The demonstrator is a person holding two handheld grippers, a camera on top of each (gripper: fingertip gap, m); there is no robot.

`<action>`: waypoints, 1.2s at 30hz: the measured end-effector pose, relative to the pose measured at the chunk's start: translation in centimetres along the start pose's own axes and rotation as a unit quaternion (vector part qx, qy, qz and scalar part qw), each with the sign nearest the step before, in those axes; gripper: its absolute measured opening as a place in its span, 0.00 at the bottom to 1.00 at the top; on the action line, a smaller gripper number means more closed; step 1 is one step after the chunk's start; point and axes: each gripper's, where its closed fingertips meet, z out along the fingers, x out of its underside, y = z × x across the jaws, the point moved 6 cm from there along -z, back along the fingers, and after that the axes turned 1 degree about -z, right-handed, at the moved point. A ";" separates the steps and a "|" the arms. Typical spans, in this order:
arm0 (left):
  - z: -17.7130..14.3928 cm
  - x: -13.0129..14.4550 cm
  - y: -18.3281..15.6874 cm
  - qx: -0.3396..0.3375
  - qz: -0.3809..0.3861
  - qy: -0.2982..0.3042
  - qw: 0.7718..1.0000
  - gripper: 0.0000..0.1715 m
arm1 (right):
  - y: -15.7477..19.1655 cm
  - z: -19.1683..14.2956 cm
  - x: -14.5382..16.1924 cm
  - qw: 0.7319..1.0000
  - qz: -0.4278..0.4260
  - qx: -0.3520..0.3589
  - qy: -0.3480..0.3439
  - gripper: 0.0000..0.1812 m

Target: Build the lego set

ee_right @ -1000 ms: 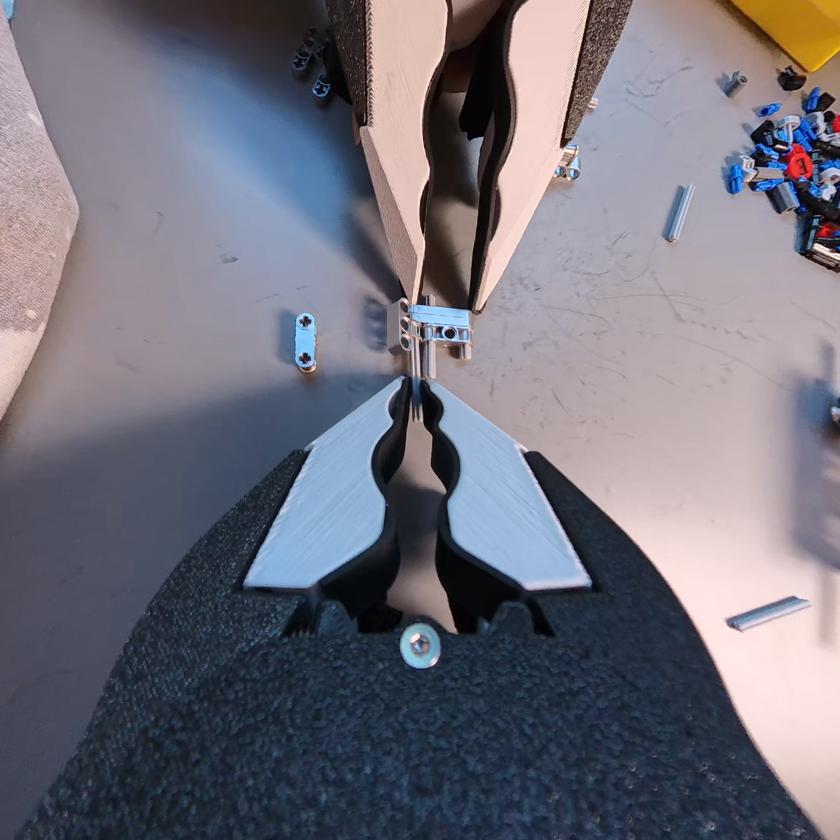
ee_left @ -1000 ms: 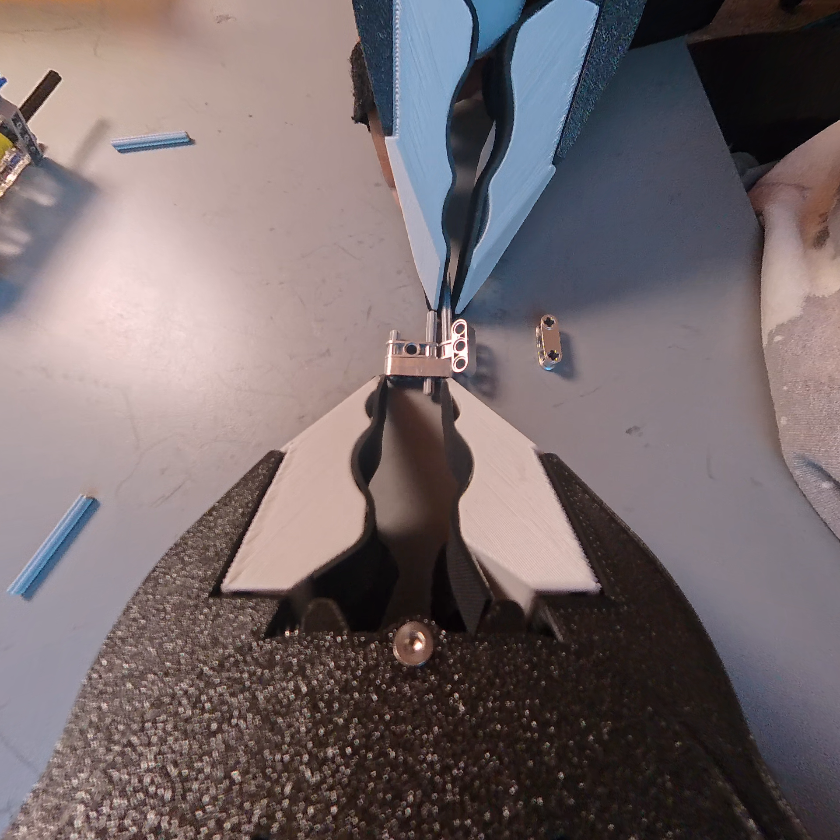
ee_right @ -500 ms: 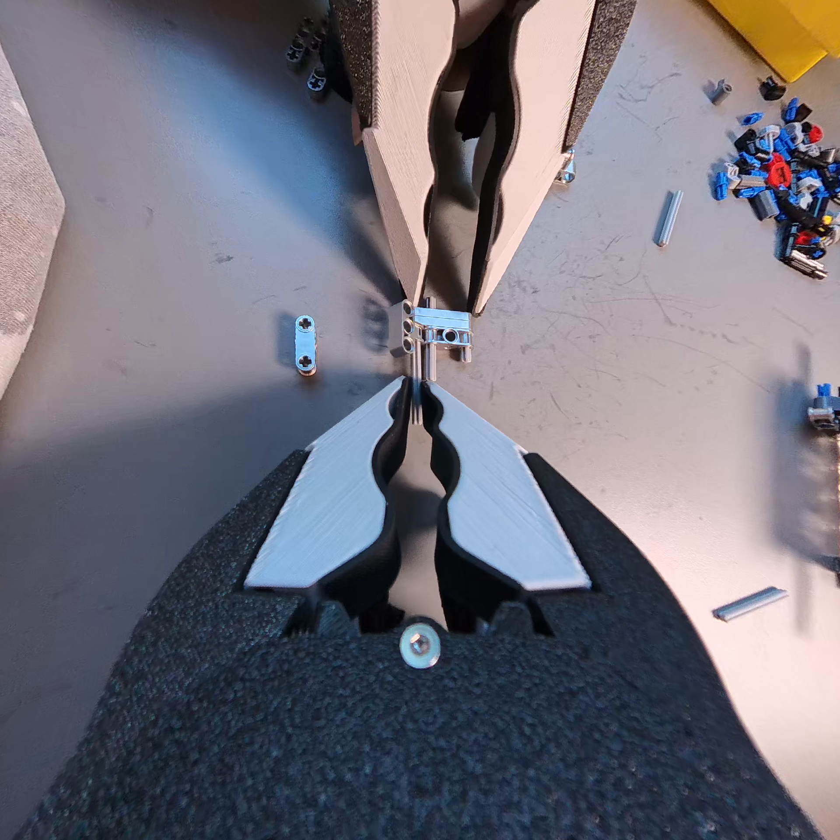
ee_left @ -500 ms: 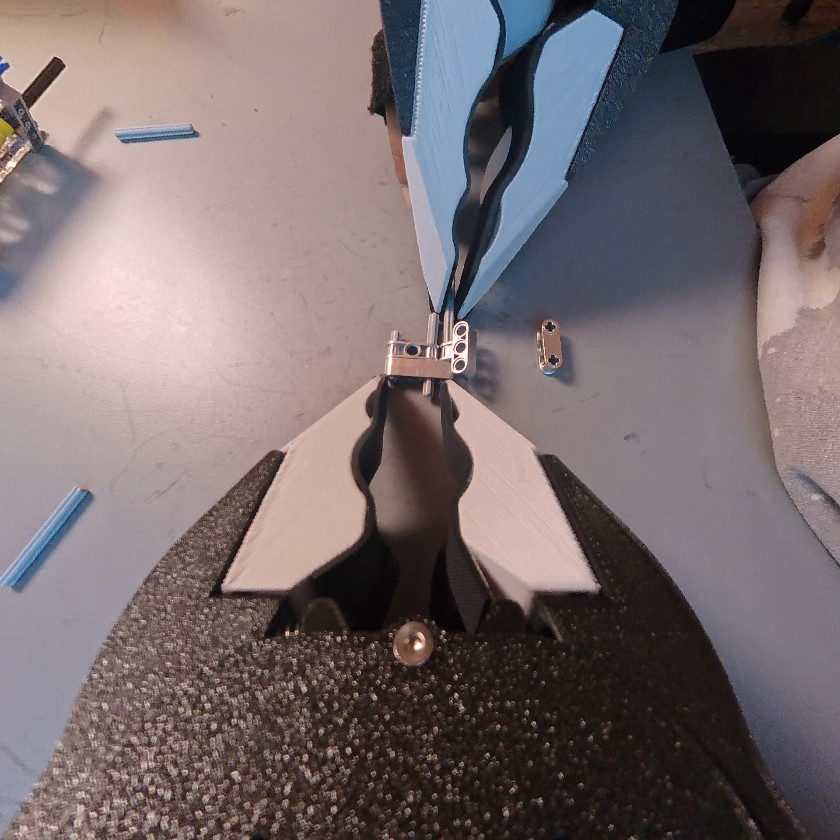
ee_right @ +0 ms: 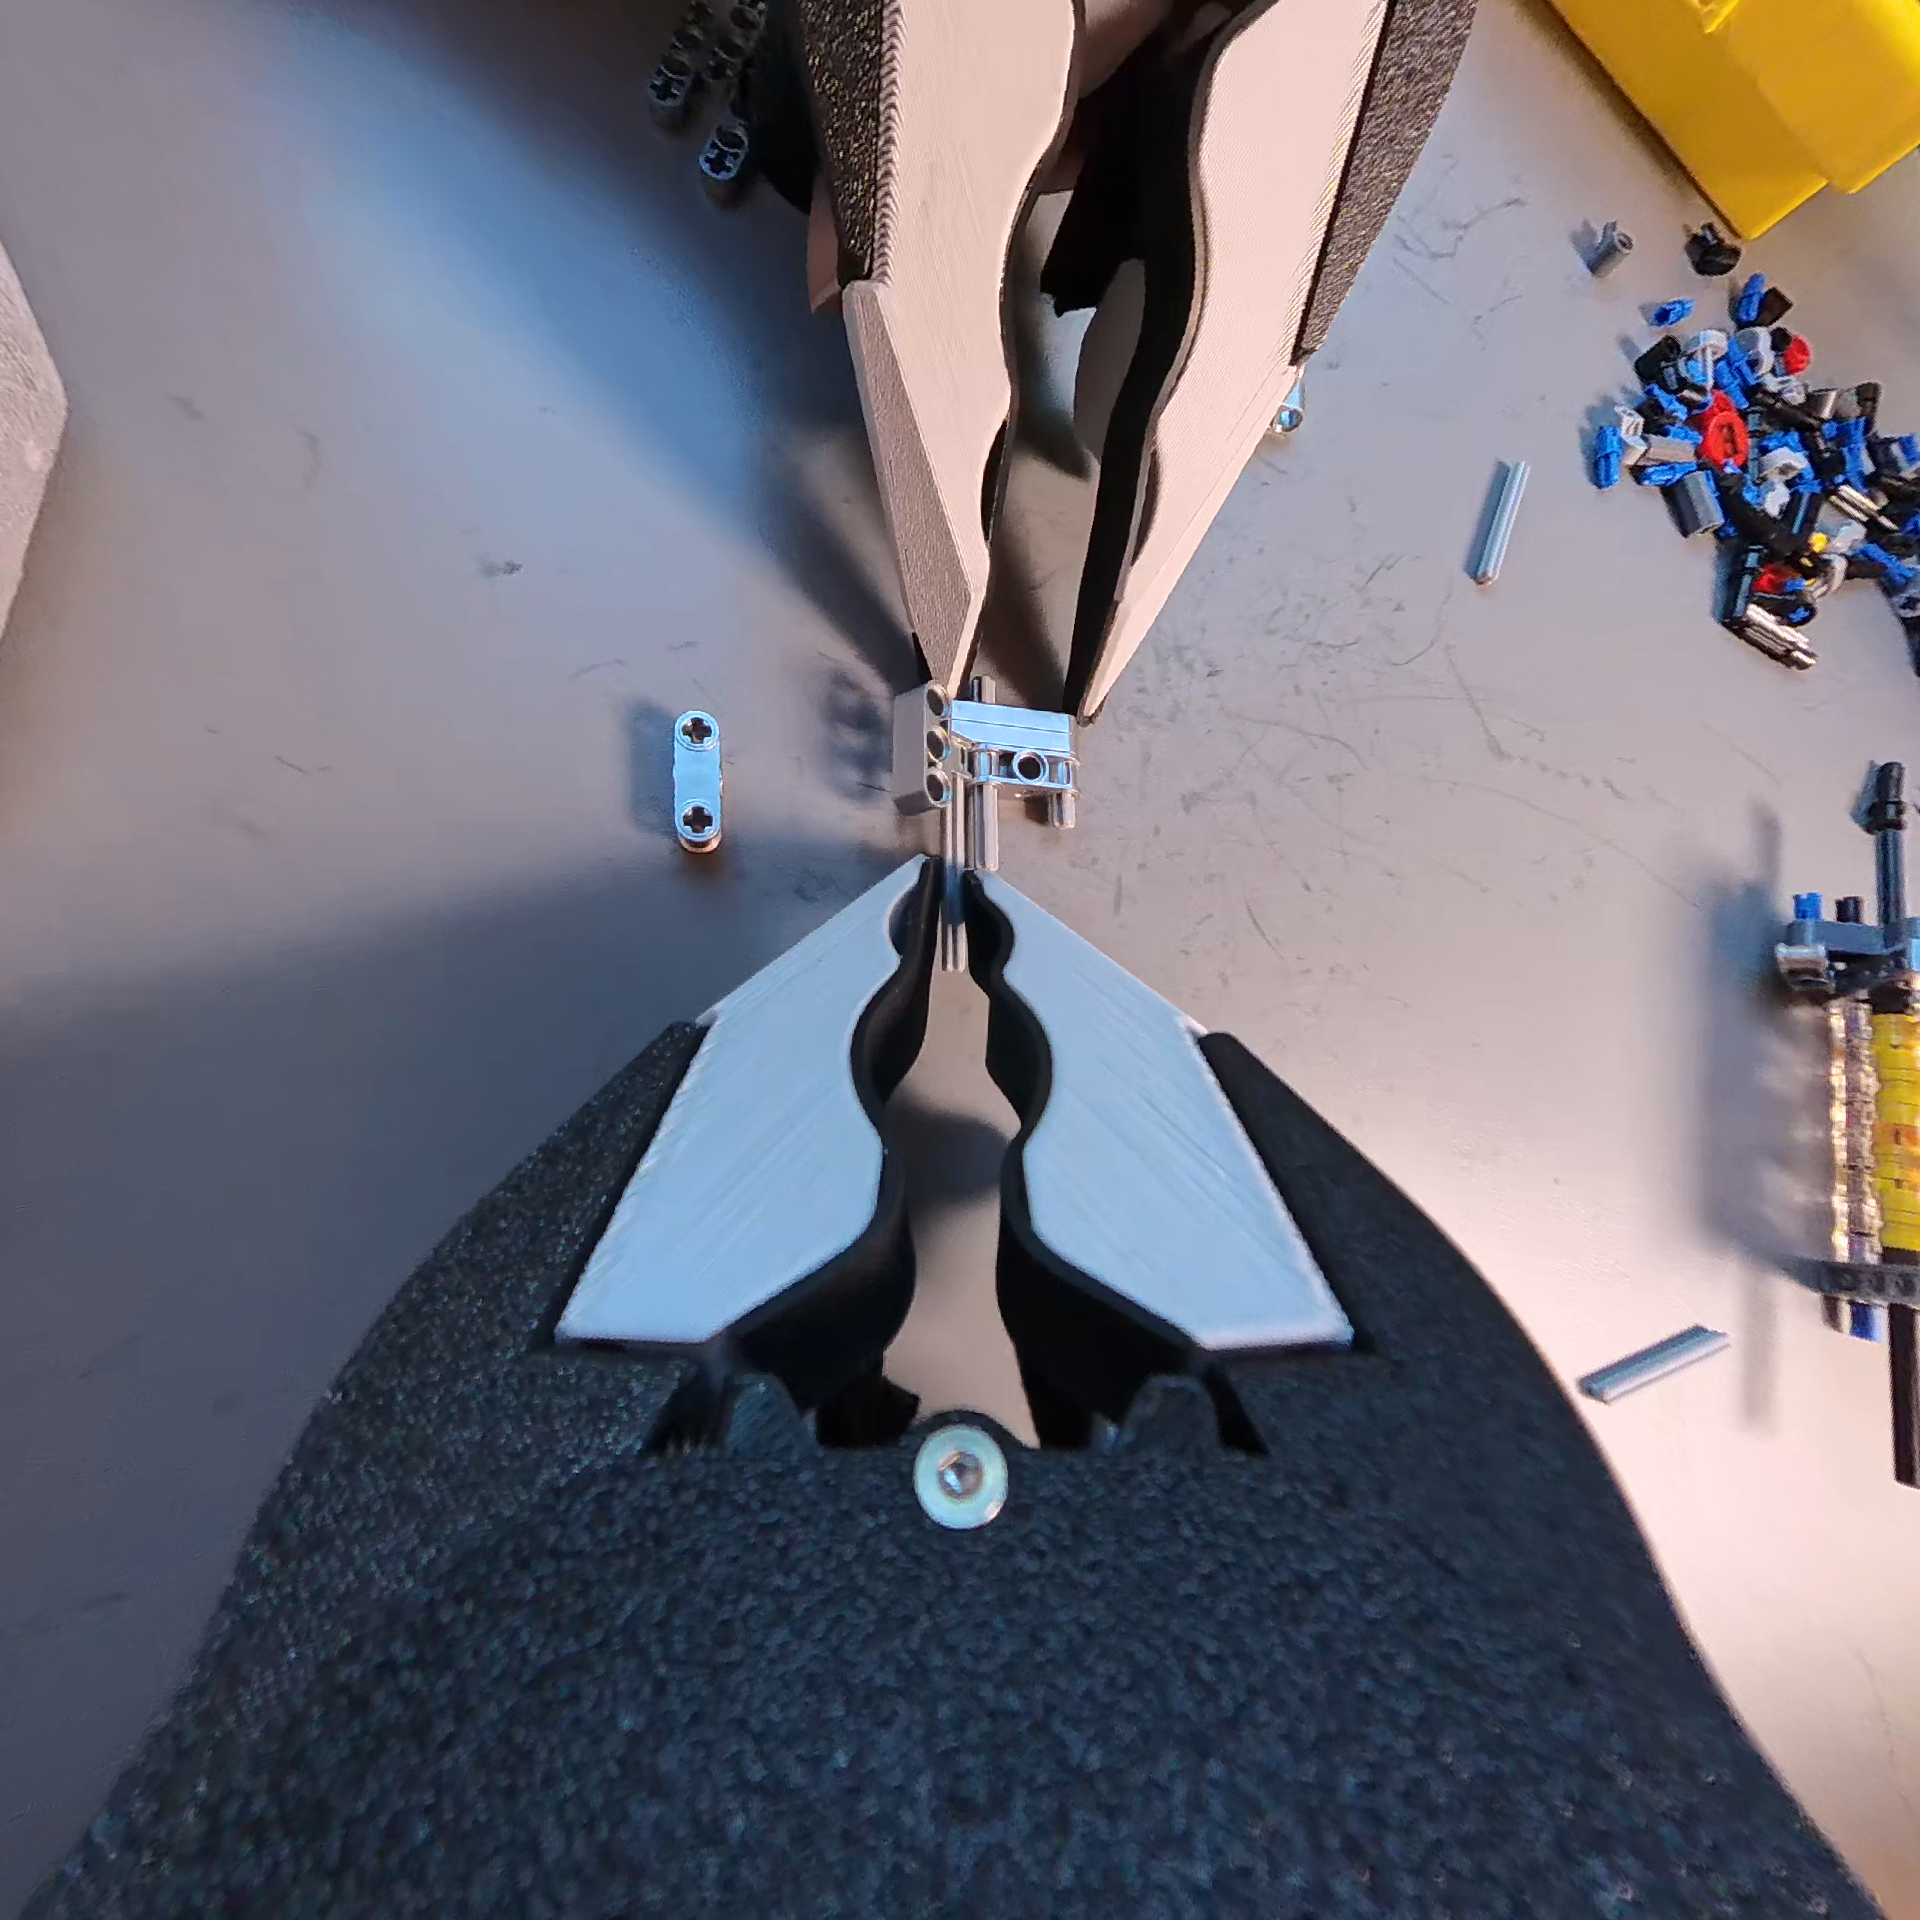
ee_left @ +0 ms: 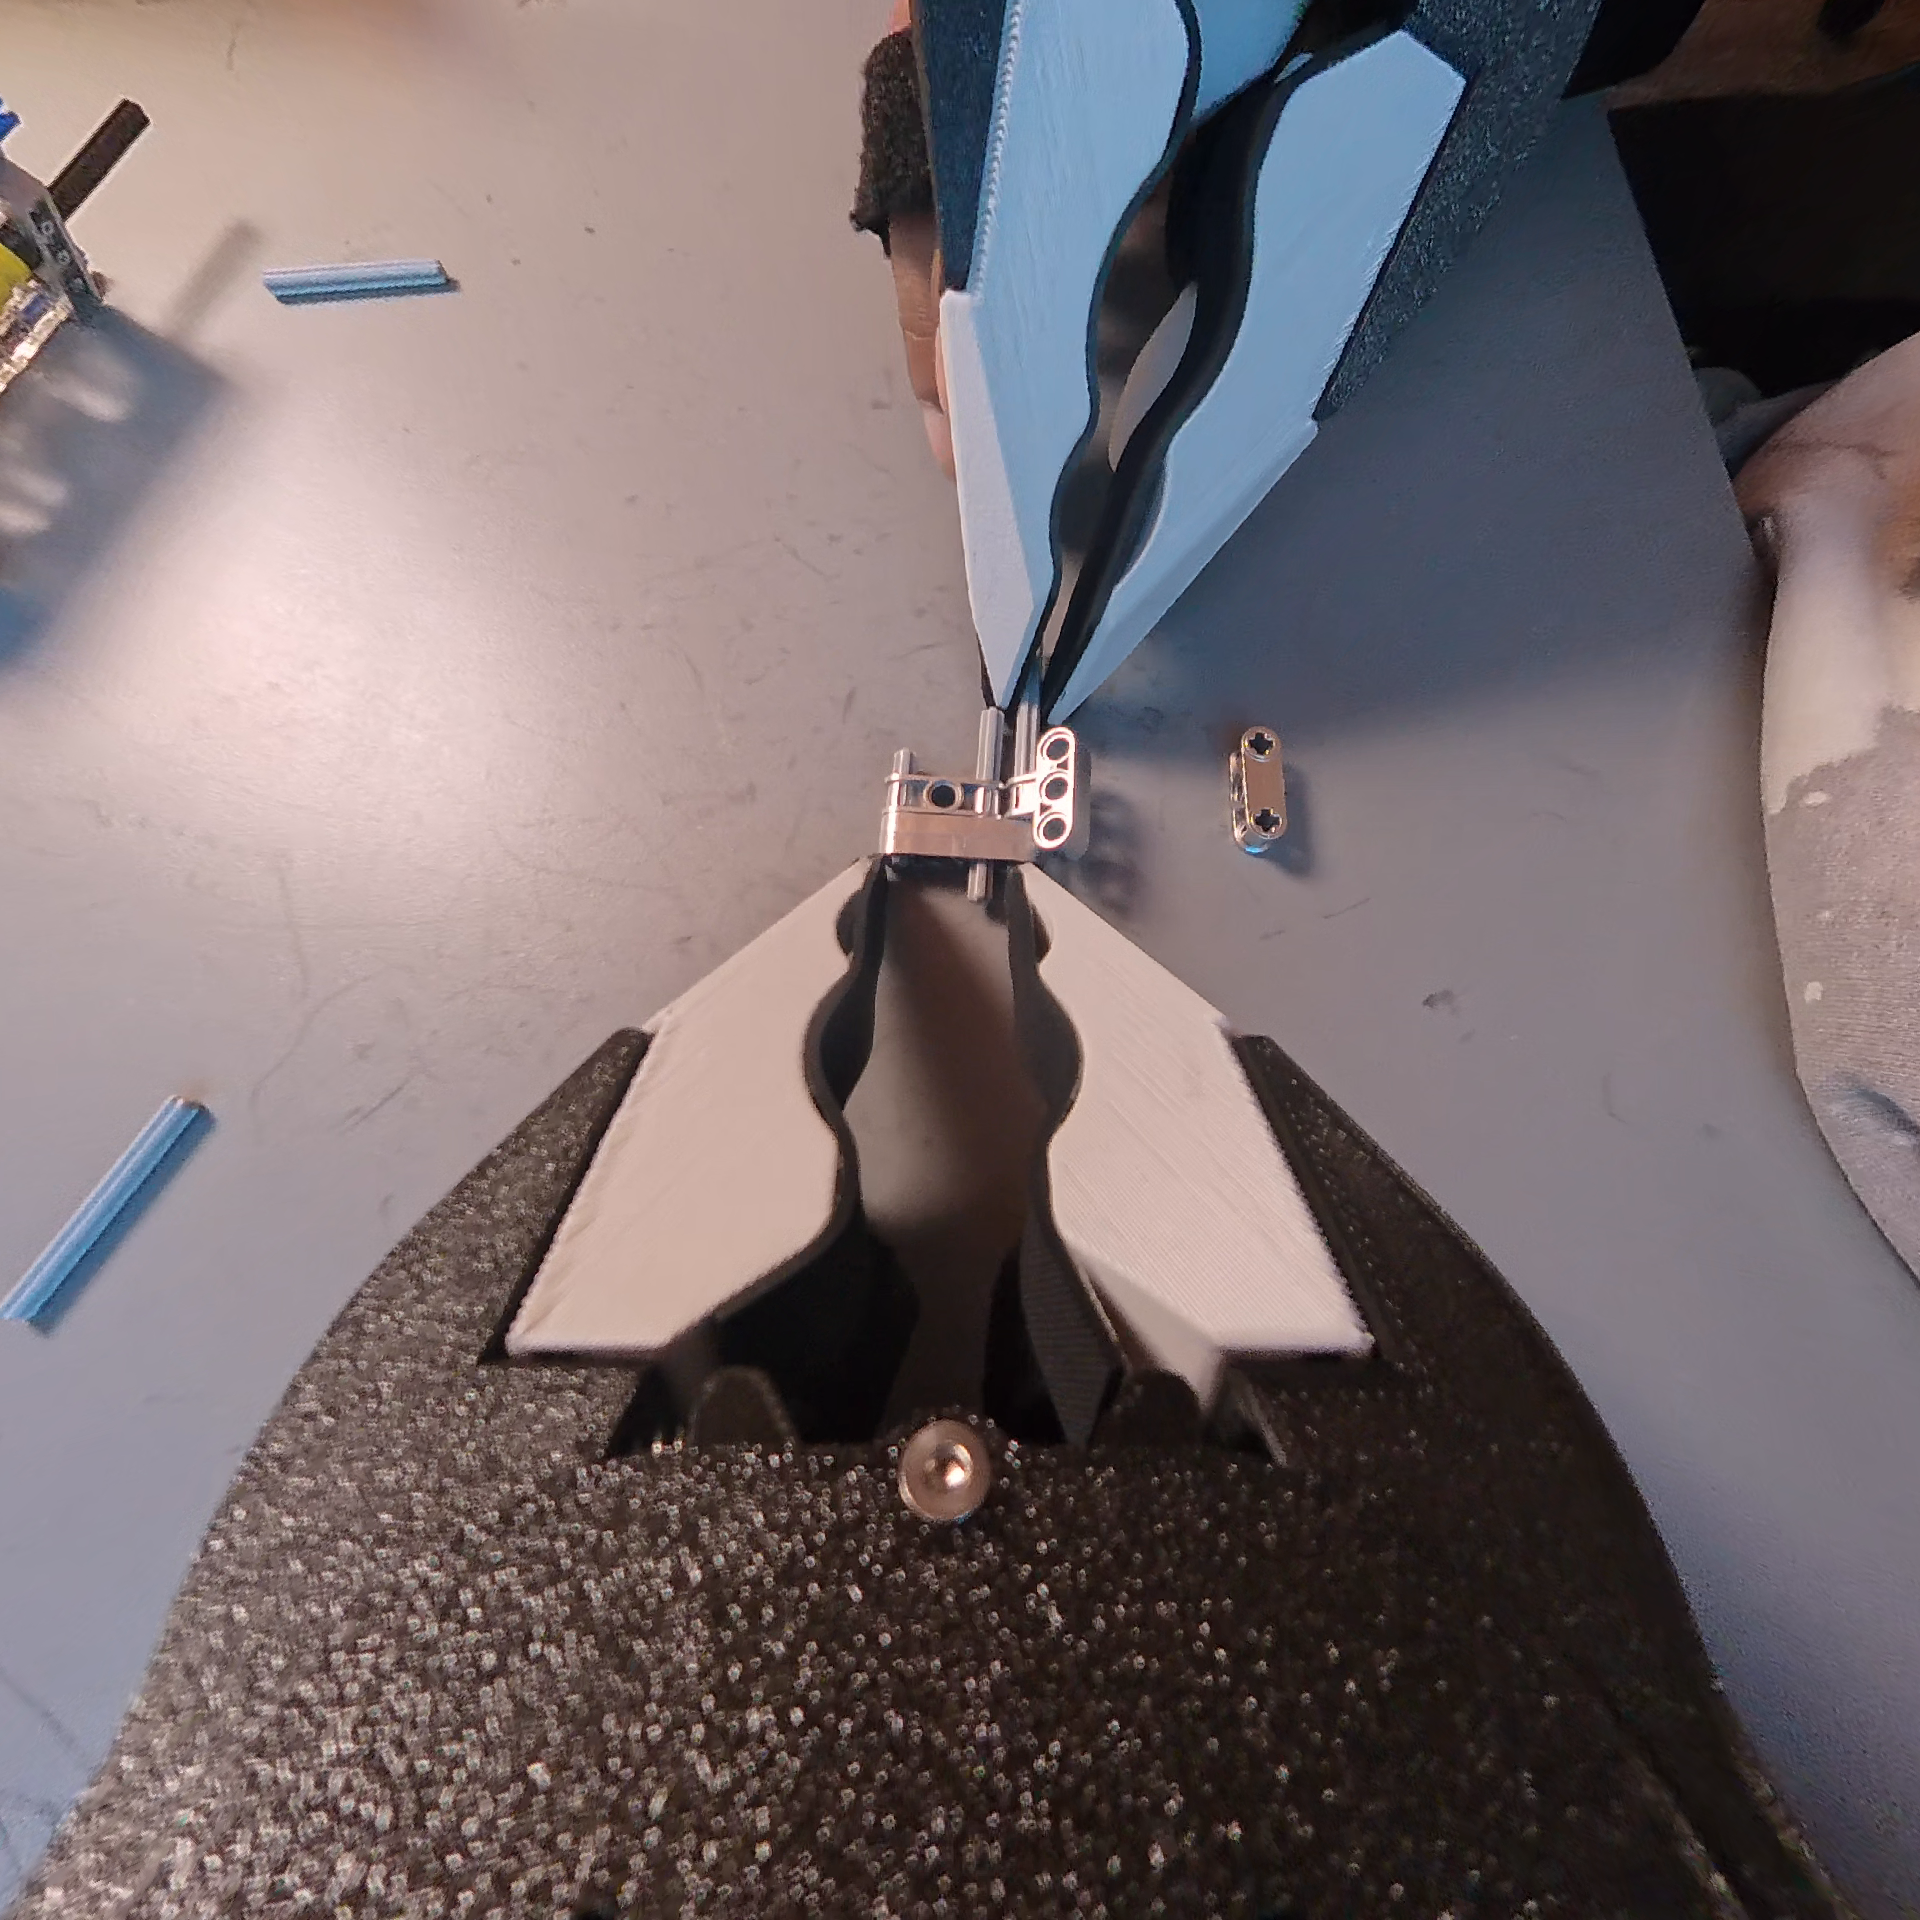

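A small grey Technic assembly [ee_left: 977, 805] of a pin-hole connector and a three-hole beam hangs just above the grey table. My left gripper [ee_left: 945, 878] is shut on its near side; it also shows in the right wrist view [ee_right: 1003, 707]. My right gripper [ee_right: 948, 883] is shut on a thin grey axle [ee_right: 951, 920] that runs into the assembly [ee_right: 987, 753]. In the left wrist view the right gripper [ee_left: 1023, 701] comes in from the top, tip to tip with the left one. A loose grey two-hole link [ee_left: 1262, 795] lies beside them [ee_right: 696, 779].
Grey-blue axles [ee_left: 353, 281] [ee_left: 104, 1210] lie on the table. A pile of small blue, black and red parts [ee_right: 1766, 488], a yellow bin [ee_right: 1766, 94], a partial build with yellow links [ee_right: 1860, 1122] and axles [ee_right: 1496, 535] [ee_right: 1652, 1377] lie right. Grey cloth [ee_left: 1849, 831] borders the table. Only a small space, under 4 cm, lies between the two pairs of fingers.
Both grippers keep their grips. The right gripper has swung a little, so the parts pile and the yellow build have slid further into its view.
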 end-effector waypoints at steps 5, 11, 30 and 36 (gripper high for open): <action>0.0 0.1 0.0 -0.002 0.000 -0.003 1.000 0.13 | -0.1 -0.1 0.0 1.000 -0.010 0.000 0.000 0.02; 0.0 0.1 0.0 -0.001 0.000 -0.004 1.000 0.13 | -0.2 -0.2 0.0 1.000 -0.013 -0.015 0.001 0.03; 0.3 -0.1 -0.4 0.016 0.010 -0.006 1.000 0.05 | -1.1 -1.1 1.2 0.995 0.045 -0.094 0.012 0.00; 0.3 -0.1 -0.5 0.012 0.018 -0.006 1.000 0.04 | -0.8 -1.4 1.2 0.996 0.037 -0.084 0.010 0.00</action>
